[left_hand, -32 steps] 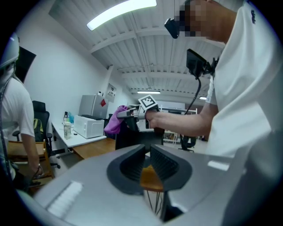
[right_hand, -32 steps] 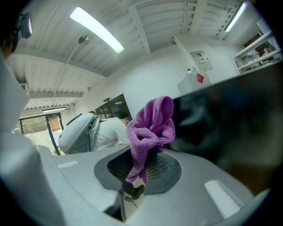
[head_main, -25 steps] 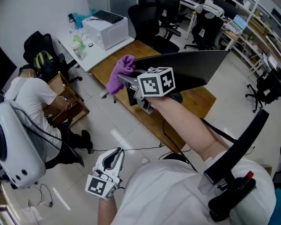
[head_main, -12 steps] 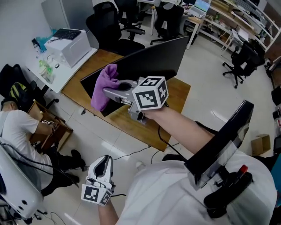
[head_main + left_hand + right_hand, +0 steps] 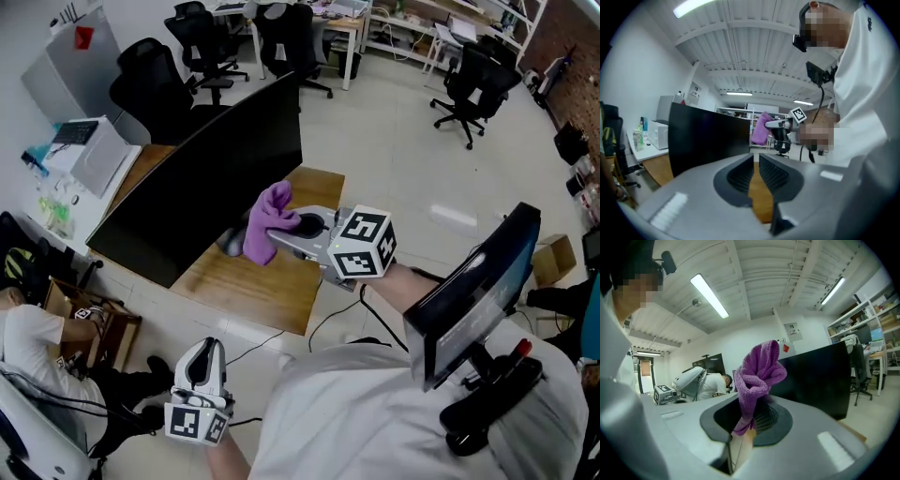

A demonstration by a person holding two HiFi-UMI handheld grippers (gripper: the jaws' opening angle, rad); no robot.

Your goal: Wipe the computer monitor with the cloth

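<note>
The dark monitor (image 5: 206, 178) stands along the far left side of the wooden desk (image 5: 272, 286). In the head view its long top edge runs from about 9 o'clock up towards 12. The bare desk top lies at 5 o'clock of the screen, with its near edge and right-hand corner free. Beyond the desk's right edge, from 1 to 3 o'clock, the tiled floor (image 5: 394, 159) is open as far as the office chairs (image 5: 469, 80). More chairs (image 5: 155, 80) crowd behind the monitor at 11 o'clock. A seated person (image 5: 28, 328) is close by at 8 o'clock.

The right gripper (image 5: 277, 239) reaches out over the desk. Its own view shows the jaws closed on the lower fold of the purple cloth (image 5: 757, 376), pinching it, while the rest bunches upward. The cloth (image 5: 267, 220) hangs near the monitor's lower right corner, at about 4 o'clock of the screen. From the left gripper view it sits just past the screen's right edge, apart from the glass.

The left gripper (image 5: 208, 349) is held low at 7 o'clock, over the floor and off the desk. Its jaws are drawn almost together, leaving only a thin slit with nothing in it.
</note>
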